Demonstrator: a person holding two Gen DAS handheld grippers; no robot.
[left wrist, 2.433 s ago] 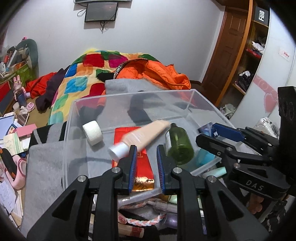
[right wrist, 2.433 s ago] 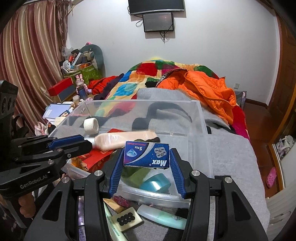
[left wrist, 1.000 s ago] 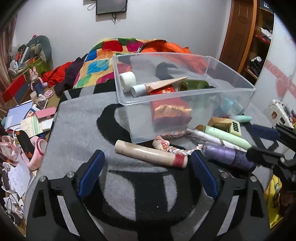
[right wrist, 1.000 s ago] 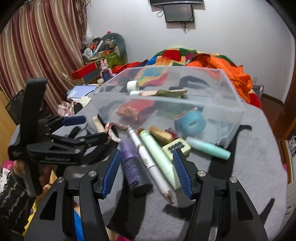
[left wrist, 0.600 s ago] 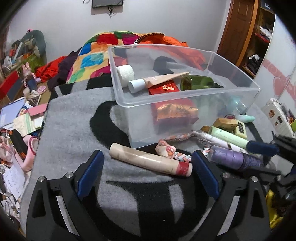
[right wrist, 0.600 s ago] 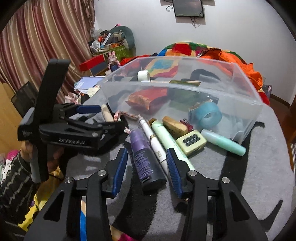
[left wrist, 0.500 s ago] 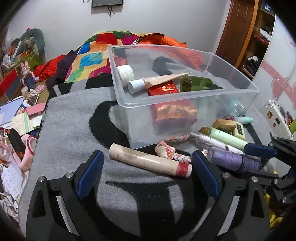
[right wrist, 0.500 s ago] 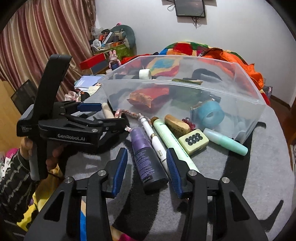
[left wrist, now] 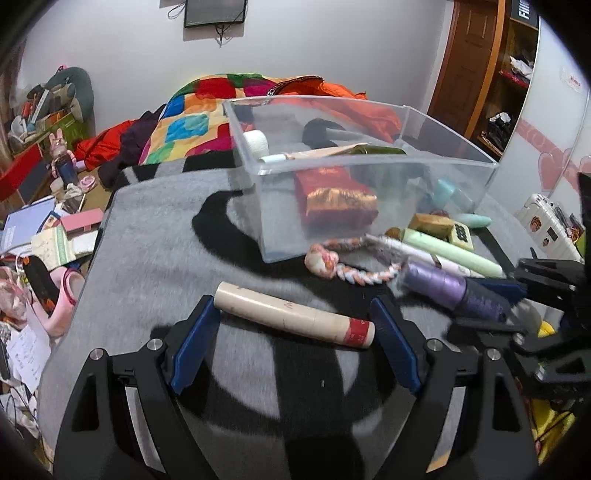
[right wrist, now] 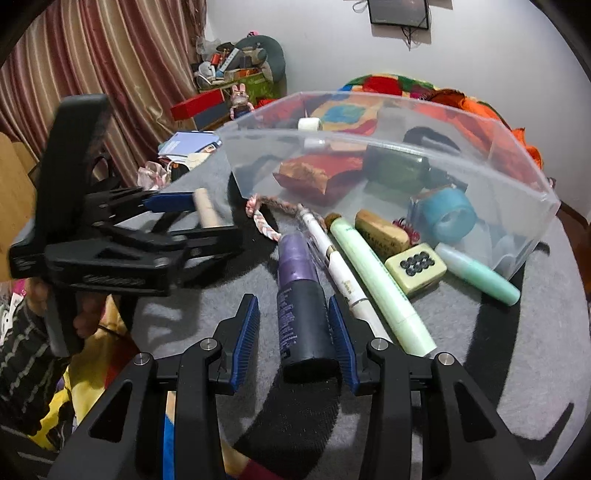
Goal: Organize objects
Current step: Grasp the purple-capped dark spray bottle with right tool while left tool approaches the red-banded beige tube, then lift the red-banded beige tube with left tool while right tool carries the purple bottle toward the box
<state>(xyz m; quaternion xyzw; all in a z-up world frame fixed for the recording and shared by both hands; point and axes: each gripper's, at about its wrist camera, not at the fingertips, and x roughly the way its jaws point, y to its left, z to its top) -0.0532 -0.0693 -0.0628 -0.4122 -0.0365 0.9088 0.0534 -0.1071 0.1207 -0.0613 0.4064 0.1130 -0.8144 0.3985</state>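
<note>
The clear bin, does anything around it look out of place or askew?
Yes. The clear bin holds only some things; a purple bottle, a beige tube, a braided cord and a green tube lie loose at odd angles on the grey blanket in front.

Little readable text here.

Black box (left wrist: 523,14) on shelf, top right of left view: white letters "Fill", cut by picture edge.

Orange jacket (left wrist: 280,88) on bed: black band with white capitals, too small to read.

Purple bottle (right wrist: 301,295): white lettering along dark lower part, blurred, not readable.

Left gripper (right wrist: 114,281) body: pale brand mark on side, blurred.

White pen (right wrist: 341,273): small print near middle, not legible.

Tile (right wrist: 415,266): eight black dots, no letters.
</note>
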